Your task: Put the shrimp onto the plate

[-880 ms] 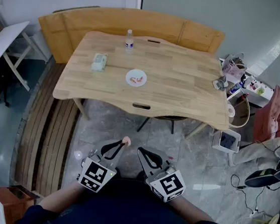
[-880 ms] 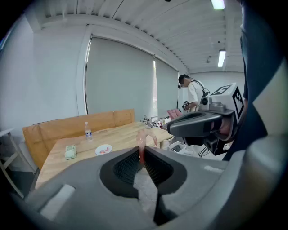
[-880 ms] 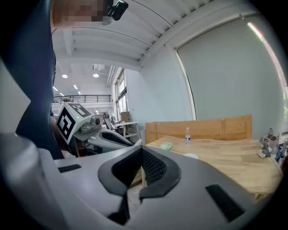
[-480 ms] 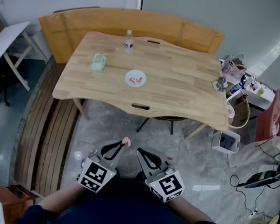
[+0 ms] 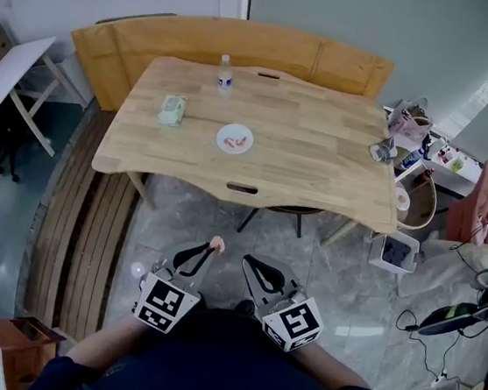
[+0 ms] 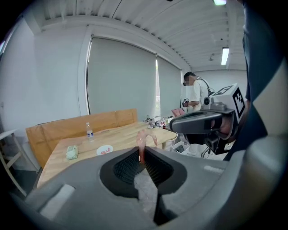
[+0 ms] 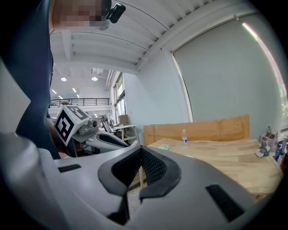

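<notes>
A pink shrimp (image 5: 217,245) (image 6: 143,138) is pinched at the tips of my left gripper (image 5: 211,250), which is held low in front of the person, well short of the wooden table (image 5: 320,146). My right gripper (image 5: 249,264) hangs beside it, shut with nothing between its jaws. On the table's middle stands a small white plate (image 5: 235,137) (image 6: 105,149) with orange-pink shrimp pieces on it. In the right gripper view the left gripper's marker cube and arm show at the left.
A water bottle (image 5: 226,71) stands at the table's far edge and a green packet (image 5: 172,109) lies at its left. A wooden bench (image 5: 103,49) wraps the table's far and left sides. Cluttered bins and cables (image 5: 417,220) fill the floor at right. A person (image 6: 194,96) stands beyond the table.
The view has shifted slightly; both grippers stay low in front of the person, the left still holding the shrimp.
</notes>
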Demonstrator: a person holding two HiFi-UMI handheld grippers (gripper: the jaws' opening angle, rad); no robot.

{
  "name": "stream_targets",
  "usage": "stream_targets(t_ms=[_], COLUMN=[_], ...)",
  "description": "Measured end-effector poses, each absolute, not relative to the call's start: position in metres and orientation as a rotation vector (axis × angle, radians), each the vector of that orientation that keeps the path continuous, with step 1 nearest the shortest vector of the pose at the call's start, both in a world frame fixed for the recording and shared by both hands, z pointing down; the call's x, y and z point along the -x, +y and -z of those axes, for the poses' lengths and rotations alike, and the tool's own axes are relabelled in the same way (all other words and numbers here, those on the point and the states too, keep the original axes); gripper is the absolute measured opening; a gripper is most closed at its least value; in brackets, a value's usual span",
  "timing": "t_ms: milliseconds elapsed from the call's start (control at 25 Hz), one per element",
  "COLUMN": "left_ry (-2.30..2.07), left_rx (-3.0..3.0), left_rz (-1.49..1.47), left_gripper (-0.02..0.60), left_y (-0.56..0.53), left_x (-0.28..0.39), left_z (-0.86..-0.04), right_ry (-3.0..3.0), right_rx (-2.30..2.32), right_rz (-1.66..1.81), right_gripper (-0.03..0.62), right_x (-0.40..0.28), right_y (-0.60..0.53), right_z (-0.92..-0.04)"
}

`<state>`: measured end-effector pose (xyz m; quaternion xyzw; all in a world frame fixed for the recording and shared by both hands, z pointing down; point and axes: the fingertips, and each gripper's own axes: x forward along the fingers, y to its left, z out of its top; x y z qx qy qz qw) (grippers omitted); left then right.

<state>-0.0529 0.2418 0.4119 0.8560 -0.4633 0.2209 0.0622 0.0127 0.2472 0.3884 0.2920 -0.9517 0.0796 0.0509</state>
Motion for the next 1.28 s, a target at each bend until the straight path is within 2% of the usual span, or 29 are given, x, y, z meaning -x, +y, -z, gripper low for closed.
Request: stream_targets(t_ms=[600, 1280], left_ry=[-1.527, -1.473], left_rx=[-2.493, -2.566], left_rz=[-0.673, -0.658], left_gripper=[0.04, 0.04], left_y=[0.215, 0.118], left_x=[0.025, 0.053], left_z=[-0.424, -0.431], right_ry=[-2.933, -2.875], right_rx=[-0.809, -0.92], right_rz=[-0.288, -0.275], right_gripper=[0.01, 0.009], right_x=[-0.059, -0.038], right_y=[0.218, 0.125], right_z=[-0.407, -0.413])
